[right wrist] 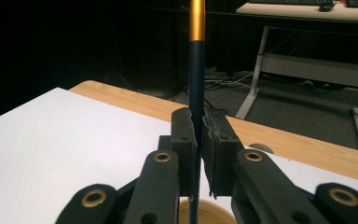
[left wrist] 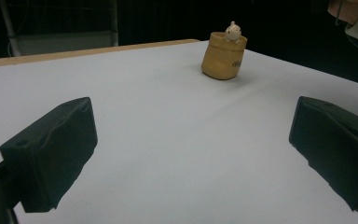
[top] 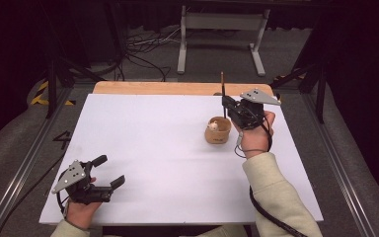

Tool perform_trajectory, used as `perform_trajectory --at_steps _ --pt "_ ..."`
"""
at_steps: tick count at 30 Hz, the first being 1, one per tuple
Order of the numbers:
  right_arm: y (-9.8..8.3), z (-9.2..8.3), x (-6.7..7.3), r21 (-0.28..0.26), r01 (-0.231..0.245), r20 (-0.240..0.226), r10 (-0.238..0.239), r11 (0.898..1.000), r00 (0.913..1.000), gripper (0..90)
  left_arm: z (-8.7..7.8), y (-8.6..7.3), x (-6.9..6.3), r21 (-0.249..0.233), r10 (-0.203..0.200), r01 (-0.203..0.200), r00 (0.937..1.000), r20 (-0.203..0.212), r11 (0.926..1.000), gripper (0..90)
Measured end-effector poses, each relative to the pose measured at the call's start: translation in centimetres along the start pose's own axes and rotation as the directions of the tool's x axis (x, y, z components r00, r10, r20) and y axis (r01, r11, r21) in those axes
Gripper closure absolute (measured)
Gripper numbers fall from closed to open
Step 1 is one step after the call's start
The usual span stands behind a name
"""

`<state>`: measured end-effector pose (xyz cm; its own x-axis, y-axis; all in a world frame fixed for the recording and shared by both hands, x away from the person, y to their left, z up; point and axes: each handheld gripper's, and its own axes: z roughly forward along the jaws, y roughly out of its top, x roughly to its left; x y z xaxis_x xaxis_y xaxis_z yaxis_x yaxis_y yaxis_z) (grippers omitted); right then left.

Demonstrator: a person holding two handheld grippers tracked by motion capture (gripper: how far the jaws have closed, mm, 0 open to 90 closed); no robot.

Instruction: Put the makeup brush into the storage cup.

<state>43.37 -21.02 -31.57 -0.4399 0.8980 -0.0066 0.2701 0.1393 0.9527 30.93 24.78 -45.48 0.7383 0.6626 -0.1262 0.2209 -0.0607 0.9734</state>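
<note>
A small tan pot (top: 217, 131) with a little white figure (left wrist: 233, 31) on its rim stands right of the white board's middle. My right gripper (top: 228, 104) hovers just behind and above the pot, shut on a dark pencil (right wrist: 196, 93) with a gold band that stands upright; in the right gripper view its lower end hangs over the pot's rim (right wrist: 212, 211). My left gripper (top: 112, 171) rests open near the front left corner, nothing between its jaws. In the left gripper view the pot (left wrist: 223, 57) sits far ahead.
The white board (top: 153, 148) lies on a wooden table whose bare strip (top: 177, 88) shows at the back. A grey metal stand (top: 222, 34) and cables lie on the floor beyond. Dark frame rails run along both sides.
</note>
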Motion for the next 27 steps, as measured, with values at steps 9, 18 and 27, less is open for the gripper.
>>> perform_trajectory --at_steps 9,18,27 --pt "-0.8 0.8 -0.8 -0.011 -0.038 -0.007 0.038 0.999 0.9993 83.5 0.0 0.0 -0.1 -0.003 -0.002 0.002 1.0000 0.000 1.0000 1.5" --pt "-2.3 1.7 -1.2 0.005 -0.026 0.007 0.026 1.000 0.9997 83.4 0.0 0.0 -0.1 -0.003 -0.001 0.001 1.0000 0.001 1.0000 1.5" --pt "-3.7 2.4 -1.4 0.017 -0.023 0.006 0.023 1.000 0.9997 83.3 0.0 0.0 -0.1 -0.003 0.000 0.000 1.0000 0.000 1.0000 1.5"
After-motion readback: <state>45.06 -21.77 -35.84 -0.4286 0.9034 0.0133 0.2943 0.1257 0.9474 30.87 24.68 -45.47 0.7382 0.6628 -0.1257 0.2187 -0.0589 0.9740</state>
